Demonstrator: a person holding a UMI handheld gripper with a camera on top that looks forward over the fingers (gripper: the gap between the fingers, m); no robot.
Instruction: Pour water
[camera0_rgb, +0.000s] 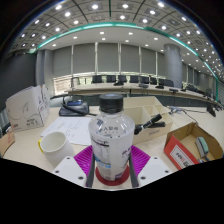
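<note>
A clear plastic water bottle (110, 135) with a black cap and a white-and-red label stands upright between my fingers, lifted above the table. My gripper (111, 172) is shut on the bottle, both magenta pads (82, 159) pressing its sides near the red base. A white paper cup (53, 146) stands on the wooden table (25, 150), left of the bottle and a little ahead of my left finger. The bottle's lower end is hidden by the fingers.
An open cardboard box (190, 145) sits to the right of the bottle. Papers (68, 128) and a dark device (73, 106) lie beyond the cup. Another box (25, 105) stands at far left. Black tools (150, 123) lie right of the bottle.
</note>
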